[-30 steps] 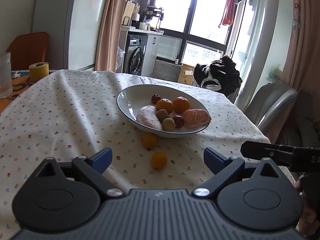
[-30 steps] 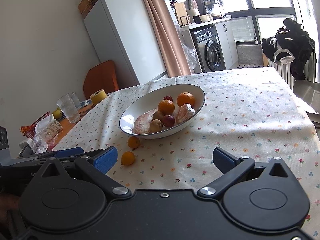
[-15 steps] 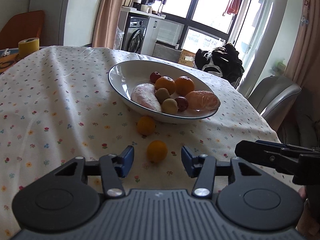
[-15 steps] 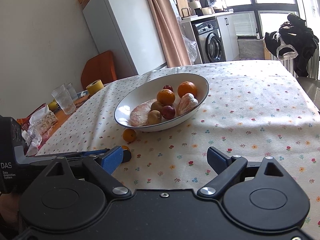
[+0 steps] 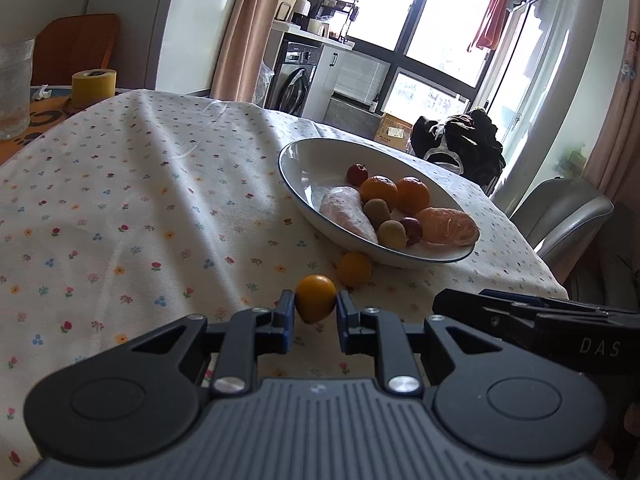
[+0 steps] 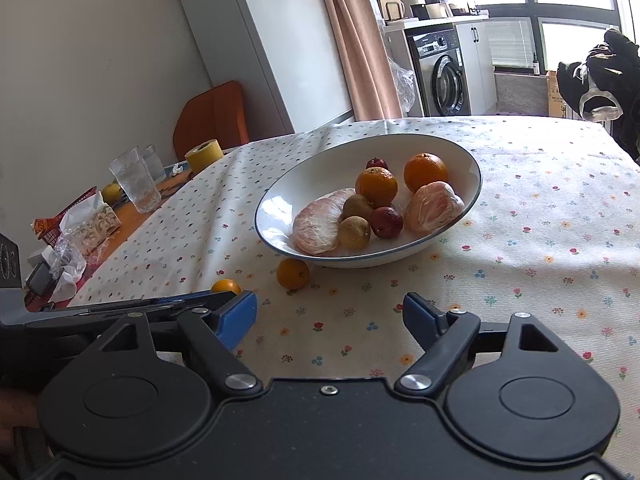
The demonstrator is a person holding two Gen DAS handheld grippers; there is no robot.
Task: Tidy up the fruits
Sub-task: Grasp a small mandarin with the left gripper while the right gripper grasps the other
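— Which step is this?
— Picking up: the left gripper (image 5: pixel 316 307) pinches one small orange (image 5: pixel 315 298) just off the tablecloth (image 5: pixel 120 200).
— Next?
— Carry it over the bowl (image 5: pixel 296 160) rim (right gripper (image 6: pixel 329 314) gapes wide, holding nothing).

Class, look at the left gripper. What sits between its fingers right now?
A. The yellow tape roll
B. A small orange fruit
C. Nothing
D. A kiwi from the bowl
B: the left gripper has its jaws closed against both sides of a small orange fruit, just short of the bowl.
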